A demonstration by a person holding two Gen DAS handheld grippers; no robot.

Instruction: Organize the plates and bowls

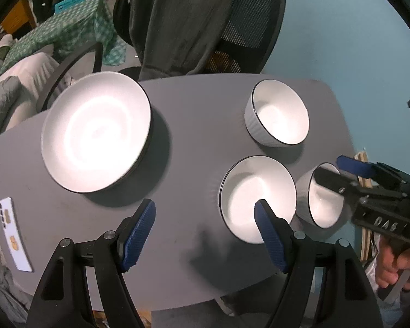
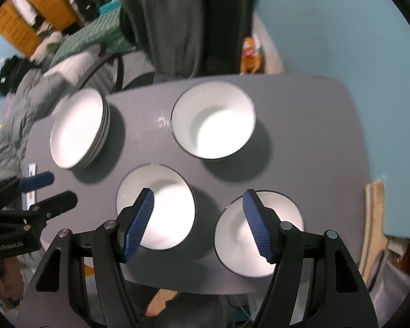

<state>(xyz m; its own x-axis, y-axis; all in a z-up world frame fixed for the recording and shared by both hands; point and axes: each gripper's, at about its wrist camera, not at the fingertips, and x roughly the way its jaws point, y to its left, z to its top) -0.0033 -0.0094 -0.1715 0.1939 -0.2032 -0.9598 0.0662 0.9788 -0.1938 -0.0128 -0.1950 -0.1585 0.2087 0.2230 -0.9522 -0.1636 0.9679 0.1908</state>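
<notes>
A grey table (image 1: 191, 142) with rounded corners carries all the crockery, and its matte top shows soft dark shadows beside each piece. Toward the far left corner sits a stack of white plates (image 1: 95, 134), dark-rimmed, its layered edges visible in the right wrist view. At the far right edge stands a white ribbed bowl (image 1: 277, 116); nearer the front edge two more sit just beside each other, a middle bowl (image 1: 257, 199) and a right-hand bowl (image 1: 324, 199), well apart from the plates. A white phone (image 1: 12, 232) lies flat along the left edge. The left gripper (image 1: 205, 232) hangs over bare tabletop near the front edge, its blue ribbed pads spread wide and holding nothing, one pad overlapping the middle bowl's rim in the picture. The right gripper (image 2: 198, 224) points down over the gap between the two near bowls, jaws standing well apart and empty; a hand (image 1: 396, 265) grips its handle. Behind the far edge stands a black mesh office chair (image 1: 251, 19) draped with a dark grey garment (image 1: 177, 22). A pale blue wall (image 1: 341, 41) fills the right side of the room; to the left lie a green patterned cloth (image 1: 68, 32), rumpled grey bedding (image 1: 11, 93) and an orange wooden cabinet (image 2: 38, 8).
</notes>
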